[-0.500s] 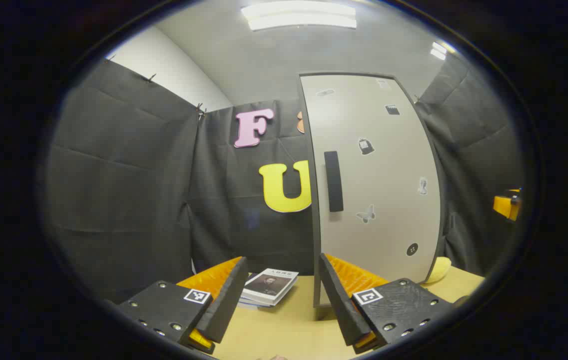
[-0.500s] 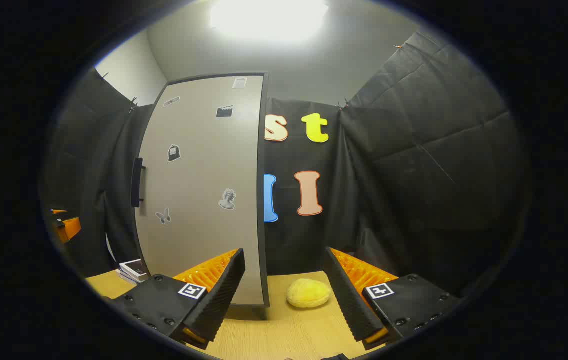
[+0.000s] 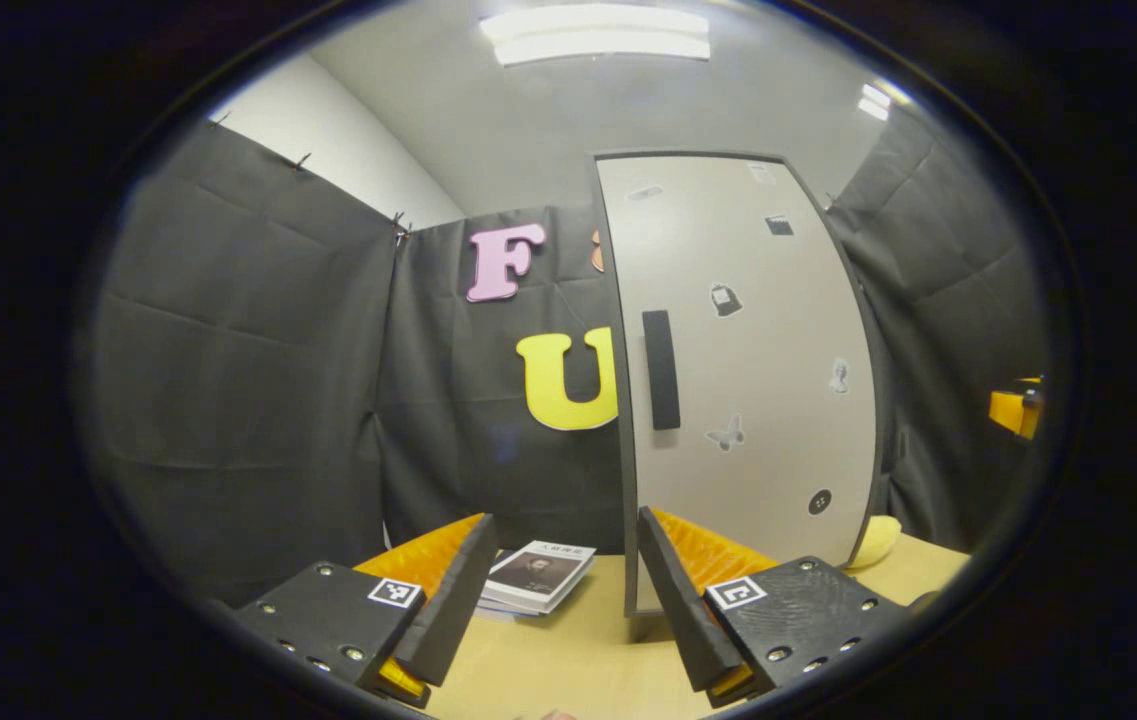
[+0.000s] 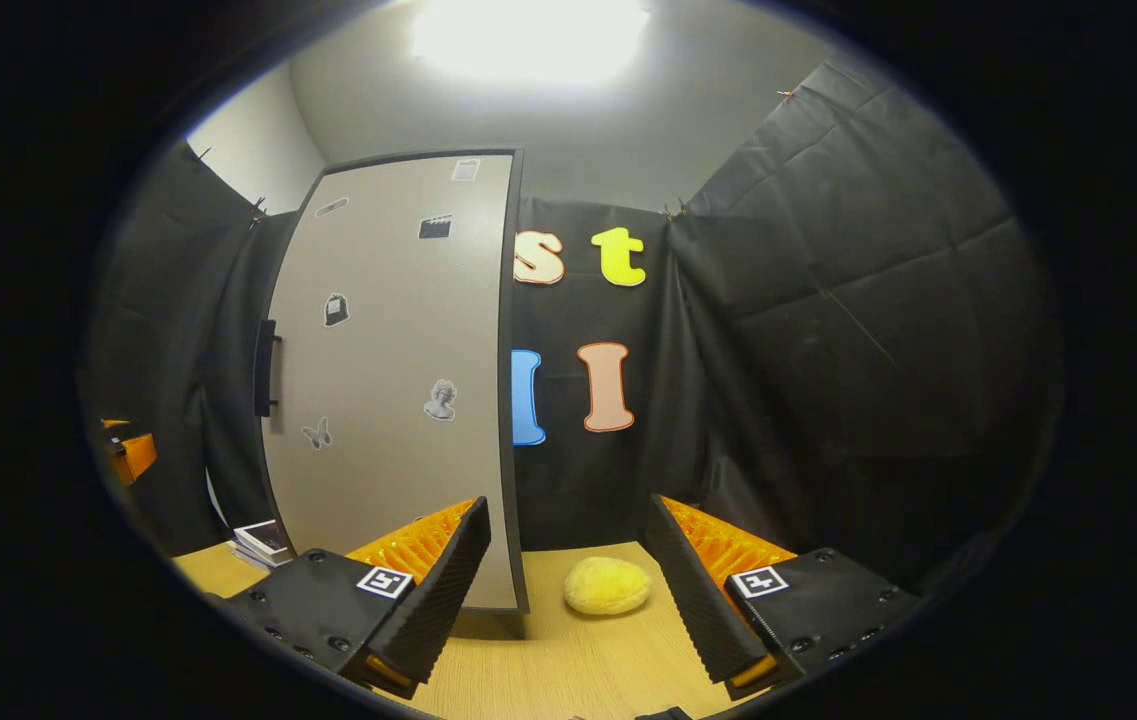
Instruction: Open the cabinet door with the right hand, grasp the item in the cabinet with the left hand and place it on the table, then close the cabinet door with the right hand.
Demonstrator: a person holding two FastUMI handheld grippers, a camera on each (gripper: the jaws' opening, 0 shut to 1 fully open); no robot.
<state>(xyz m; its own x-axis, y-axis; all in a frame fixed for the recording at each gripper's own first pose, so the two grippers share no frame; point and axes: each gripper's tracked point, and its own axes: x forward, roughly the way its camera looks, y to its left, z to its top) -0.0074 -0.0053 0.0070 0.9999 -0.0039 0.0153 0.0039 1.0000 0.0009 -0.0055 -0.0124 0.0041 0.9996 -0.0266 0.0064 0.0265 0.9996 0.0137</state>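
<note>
A tall grey cabinet [image 3: 738,370] with small stickers stands on the wooden table [image 3: 578,650], its door closed. In the left gripper view its black vertical handle [image 3: 661,370] sits near the door's left edge. My left gripper [image 3: 563,610] hangs open and empty just in front of the cabinet's lower left corner. In the right gripper view the same cabinet [image 4: 388,380] is at left, with its handle [image 4: 266,368] seen edge-on. My right gripper [image 4: 568,600] is open and empty, off the cabinet's right edge. Whatever is inside the cabinet is hidden.
A small stack of books [image 3: 538,575] lies on the table left of the cabinet. A yellow fluffy lump [image 4: 608,585] rests on the table right of it. Black cloth walls close in behind and on both sides. The other gripper [image 3: 1016,410] shows at far right.
Both views have drifted slightly, so the cabinet sits a little further left in each. The door stays closed and both grippers stay open.
</note>
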